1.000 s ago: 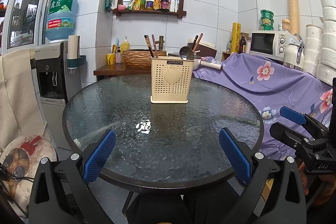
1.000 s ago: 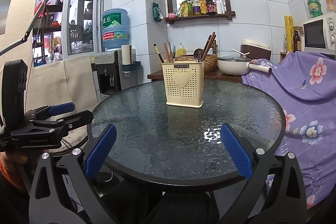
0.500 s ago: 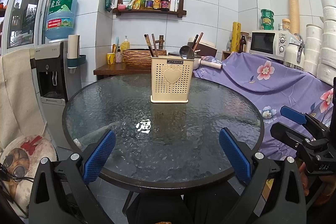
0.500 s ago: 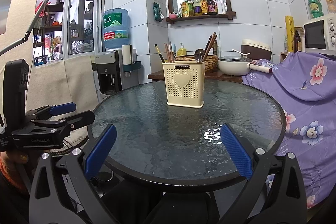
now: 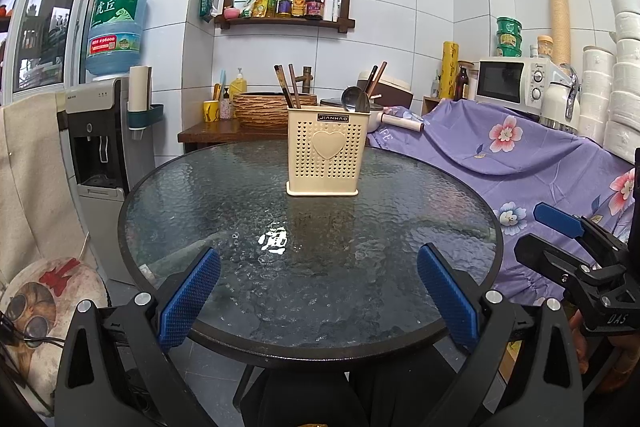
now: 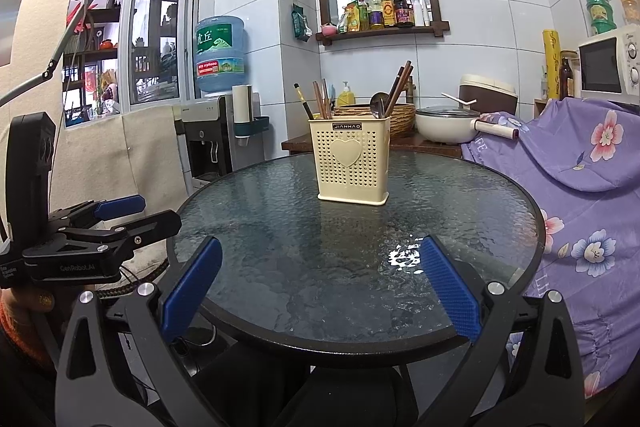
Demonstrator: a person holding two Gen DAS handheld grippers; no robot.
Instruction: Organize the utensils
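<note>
A round glass table (image 5: 460,227) fills a tiled kitchen corner, nothing on it having shifted over the last second. Nearest, the left gripper (image 5: 318,293) and right gripper (image 6: 320,285) still hover gaping and empty at its near edge; farther in, the holder (image 5: 327,151) stands mid-table with chopsticks (image 5: 289,86) and spoon (image 5: 353,99) inside, so sorting looks either finished or not begun.

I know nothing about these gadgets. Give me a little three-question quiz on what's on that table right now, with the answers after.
1. True or false: the left gripper is holding a spoon.
2. What stands in the holder on the table? A) only chopsticks B) chopsticks and a spoon C) nothing
3. Fill in: the right gripper is ____, with nothing between its fingers.

Key
1. False; it is open and empty, near the table's front edge.
2. B; chopsticks stand at the left, and the spoon with more chopsticks at the right.
3. open
</note>
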